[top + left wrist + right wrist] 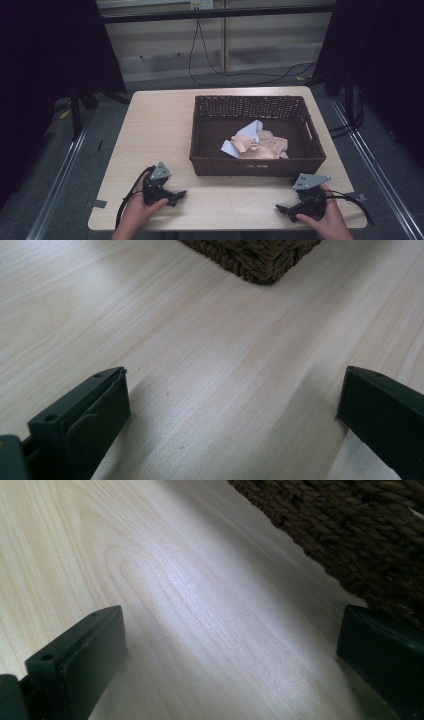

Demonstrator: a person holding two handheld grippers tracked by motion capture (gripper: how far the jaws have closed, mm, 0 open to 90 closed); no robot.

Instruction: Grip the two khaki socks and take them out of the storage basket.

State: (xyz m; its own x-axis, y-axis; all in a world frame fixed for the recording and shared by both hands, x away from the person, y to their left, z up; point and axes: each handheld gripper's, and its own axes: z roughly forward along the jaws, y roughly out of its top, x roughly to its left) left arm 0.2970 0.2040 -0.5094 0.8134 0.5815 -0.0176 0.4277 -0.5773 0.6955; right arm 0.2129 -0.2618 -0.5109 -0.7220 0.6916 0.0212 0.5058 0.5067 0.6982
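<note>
While resting on the table (160,120) before the wicker basket (200,165) of crumpled cloths (257,145), left tool (181,194) and right tool (281,208) gaping wide, gripping nothing.

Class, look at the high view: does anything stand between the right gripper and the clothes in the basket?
Yes: the basket's near wall stands between the right gripper and the clothes; the gripper must go over it.

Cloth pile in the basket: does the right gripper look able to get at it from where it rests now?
Probably yes. The right gripper rests open on the table, outside the basket's near wall. The basket is open-topped and nothing covers the cloth pile, so lifting over the wall should give access.
</note>
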